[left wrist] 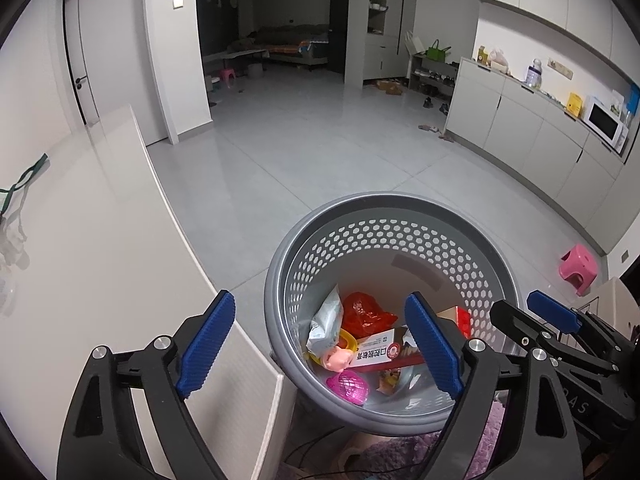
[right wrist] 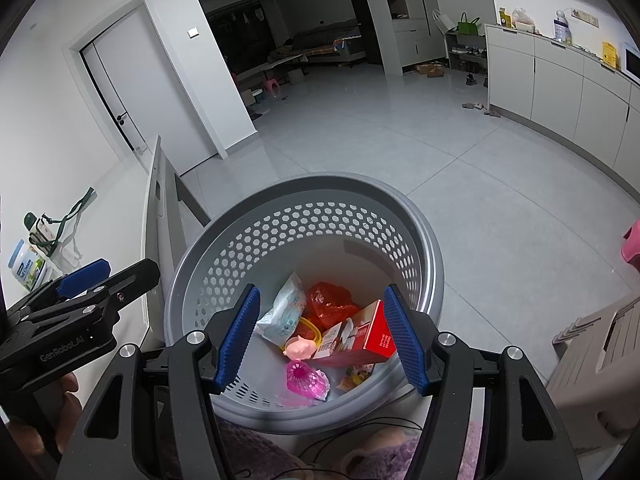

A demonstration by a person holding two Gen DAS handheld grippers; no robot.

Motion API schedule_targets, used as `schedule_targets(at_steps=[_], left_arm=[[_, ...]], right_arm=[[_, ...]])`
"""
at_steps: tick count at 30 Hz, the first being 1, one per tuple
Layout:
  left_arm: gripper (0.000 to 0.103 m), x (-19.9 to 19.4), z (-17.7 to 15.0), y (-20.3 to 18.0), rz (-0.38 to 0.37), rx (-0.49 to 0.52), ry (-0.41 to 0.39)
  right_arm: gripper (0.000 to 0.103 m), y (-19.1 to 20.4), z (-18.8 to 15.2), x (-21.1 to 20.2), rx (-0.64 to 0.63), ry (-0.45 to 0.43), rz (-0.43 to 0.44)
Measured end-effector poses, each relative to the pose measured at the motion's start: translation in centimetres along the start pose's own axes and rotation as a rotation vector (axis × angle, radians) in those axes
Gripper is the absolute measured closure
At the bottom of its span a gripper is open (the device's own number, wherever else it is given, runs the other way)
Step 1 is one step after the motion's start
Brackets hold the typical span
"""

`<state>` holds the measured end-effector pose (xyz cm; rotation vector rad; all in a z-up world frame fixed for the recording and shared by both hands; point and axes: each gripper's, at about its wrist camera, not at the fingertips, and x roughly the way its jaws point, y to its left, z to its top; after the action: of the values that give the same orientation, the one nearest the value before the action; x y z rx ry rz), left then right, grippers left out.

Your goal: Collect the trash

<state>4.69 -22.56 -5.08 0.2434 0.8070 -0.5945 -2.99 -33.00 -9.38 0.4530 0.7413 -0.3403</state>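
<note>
A grey perforated basket [left wrist: 280, 272] [right wrist: 432, 248] stands on the floor beside a white table. Inside lie a red-and-white box [left wrist: 384, 354] [right wrist: 372, 336], a red plastic bag [left wrist: 362, 312] [right wrist: 328, 300], a pale packet [left wrist: 326, 320] [right wrist: 282, 312], a pink pig toy [left wrist: 336, 360] [right wrist: 300, 348] and a magenta net ball [left wrist: 348, 386] [right wrist: 304, 378]. My left gripper [left wrist: 320, 304] hovers over the basket's left rim, open wide, with nothing between its pads. Open too, my right gripper [right wrist: 322, 292] hangs above the basket's middle, clear of the trash below.
The white table [left wrist: 100, 260] edges the basket's left side, with bottles [right wrist: 28, 264] and a green strap on it. A pink stool [left wrist: 578, 270] and a beige slatted seat [right wrist: 592, 352] stand to the right. A purple rug [left wrist: 400, 452] with cables lies in front. Grey tiled floor stretches beyond.
</note>
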Motion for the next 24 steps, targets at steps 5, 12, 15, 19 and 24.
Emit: schedule_targets(at_steps=[5,12,15,19,24], left_arm=[[0.014,-0.40,-0.03,-0.03,0.001,-0.002,-0.003],[0.008,-0.48,-0.06,0.05,0.000,-0.003,-0.004],[0.007,-0.43,-0.05,0.11,0.003,-0.003,-0.004],[0.007,-0.32,-0.05,0.20,0.010,-0.003,-0.004],[0.007,-0.24,-0.08,0.21,0.020,0.002,-0.003]], right_arm=[[0.041,0.29,0.06,-0.46,-0.002,-0.006,-0.001],[0.040,0.45,-0.04,-0.70,-0.003,-0.011,-0.002],[0.040,0.45,-0.04,-0.68,-0.003,-0.010,-0.003],[0.040,0.44,-0.05,-0.66,-0.003,-0.009,-0.003],[0.040,0.45,-0.11,-0.92,-0.004,-0.009,-0.002]])
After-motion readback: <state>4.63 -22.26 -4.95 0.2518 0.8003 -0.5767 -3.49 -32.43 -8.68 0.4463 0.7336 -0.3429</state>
